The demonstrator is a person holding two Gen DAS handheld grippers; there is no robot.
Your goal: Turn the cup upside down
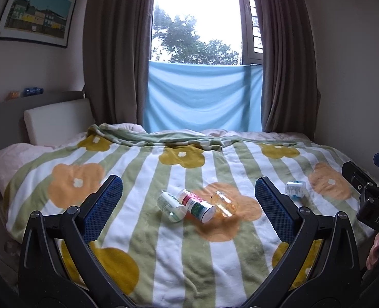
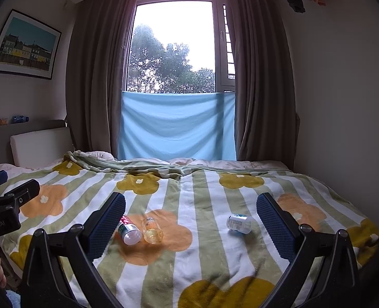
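Several small cups lie on their sides on the striped flower blanket. In the left wrist view a green-and-white cup, a red-and-green cup and a clear amber cup lie close together, and a blue-and-white cup lies apart at the right. My left gripper is open and empty, held above and short of the group. My right gripper is open and empty; the red-and-green cup, the amber cup and the blue-and-white cup lie ahead of it between its fingers.
The bed fills the lower view, with a rumpled blanket fold at its far side. A white headboard cushion stands at the left. Brown curtains and a blue cloth hang at the window. The other gripper shows at each view's edge.
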